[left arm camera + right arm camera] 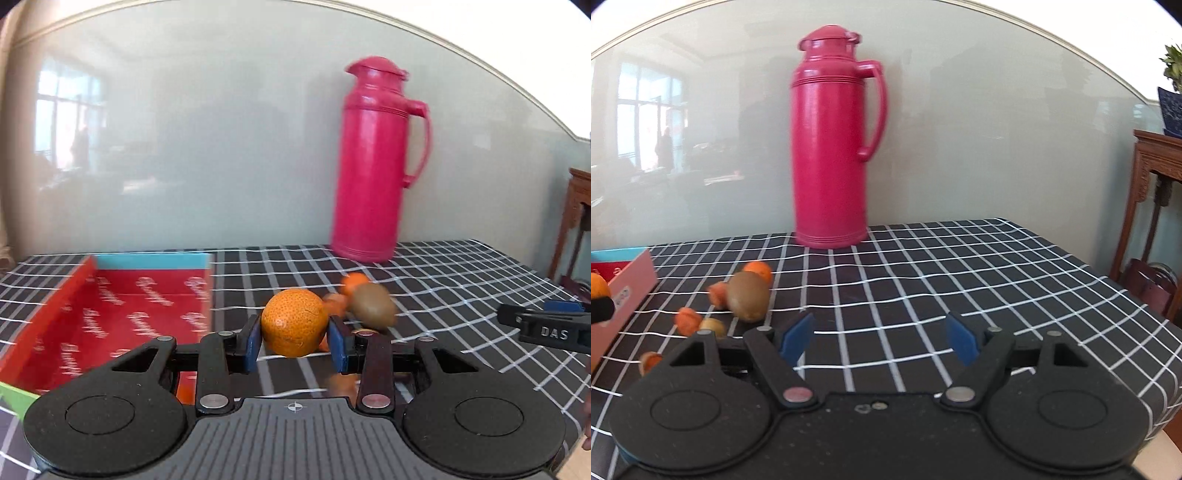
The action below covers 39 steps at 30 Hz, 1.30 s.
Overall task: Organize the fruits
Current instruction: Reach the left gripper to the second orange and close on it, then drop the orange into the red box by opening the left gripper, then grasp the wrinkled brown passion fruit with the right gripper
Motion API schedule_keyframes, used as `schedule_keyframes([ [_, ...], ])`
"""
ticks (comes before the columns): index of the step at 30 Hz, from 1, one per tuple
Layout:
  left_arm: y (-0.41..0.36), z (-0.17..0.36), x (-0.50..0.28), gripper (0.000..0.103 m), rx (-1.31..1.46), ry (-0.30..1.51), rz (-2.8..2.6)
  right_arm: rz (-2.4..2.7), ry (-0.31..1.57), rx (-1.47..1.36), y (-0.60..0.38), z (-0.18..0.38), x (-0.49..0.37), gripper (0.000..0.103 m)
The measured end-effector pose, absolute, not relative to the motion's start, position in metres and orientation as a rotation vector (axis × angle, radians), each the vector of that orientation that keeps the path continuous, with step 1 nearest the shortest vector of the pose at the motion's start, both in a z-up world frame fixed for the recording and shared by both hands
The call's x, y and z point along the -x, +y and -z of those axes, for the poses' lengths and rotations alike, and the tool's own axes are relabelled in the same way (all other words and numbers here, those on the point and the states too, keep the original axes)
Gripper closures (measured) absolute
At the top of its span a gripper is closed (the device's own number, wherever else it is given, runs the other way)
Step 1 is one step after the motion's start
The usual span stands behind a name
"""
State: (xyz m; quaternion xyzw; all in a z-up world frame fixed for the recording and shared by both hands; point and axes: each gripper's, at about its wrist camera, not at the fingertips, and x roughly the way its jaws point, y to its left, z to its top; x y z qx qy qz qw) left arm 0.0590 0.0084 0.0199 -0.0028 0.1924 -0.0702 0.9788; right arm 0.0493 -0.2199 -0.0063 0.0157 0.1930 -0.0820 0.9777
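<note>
Left wrist view shows, far to the left, a big red cardboard box with a light blue back wall (110, 306) lying open on the black cloth with white squares (461, 280). Next comes the left gripper (295, 341), whose two blue pads (253, 345) are pressed on the sides of a round bumpy orange fruit (293, 322), held up off the cloth just right of the box. Right behind it lies a brown fuzzy kiwi (373, 304), blurry, with small orange bits beside it. Farther back stands a tall pink plastic jug with a handle (376, 162). At the right edge the right gripper (546, 325) pokes in.

Right wrist view shows the box corner at the left, then small orange pieces (687, 320) scattered around the kiwi on the cloth. Next, the blue pads (796, 338) of the right gripper stand wide apart with only cloth between them.
</note>
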Motion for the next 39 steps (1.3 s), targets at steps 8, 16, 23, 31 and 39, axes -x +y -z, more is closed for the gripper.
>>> schedule_keyframes([
  [8, 0.074, -0.022, -0.062, 0.064, 0.018, 0.400, 0.015, 0.098, 0.386, -0.019, -0.183, 0.005, -0.058, 0.026],
  [16, 0.119, -0.012, -0.074, 0.059, 0.038, 0.441, -0.101, 0.049, 0.392, 0.005, -0.152, 0.005, -0.064, 0.026],
  [23, 0.131, -0.013, -0.070, 0.041, 0.074, 0.430, -0.097, 0.020, 0.391, 0.060, -0.137, 0.007, -0.064, 0.025],
  [31, 0.121, -0.015, -0.071, 0.032, 0.080, 0.417, -0.078, 0.006, 0.403, 0.077, -0.148, 0.010, -0.061, 0.024],
  [39, 0.124, -0.016, -0.066, 0.031, 0.069, 0.409, -0.084, -0.100, 0.418, 0.066, -0.135, 0.011, -0.060, 0.026],
])
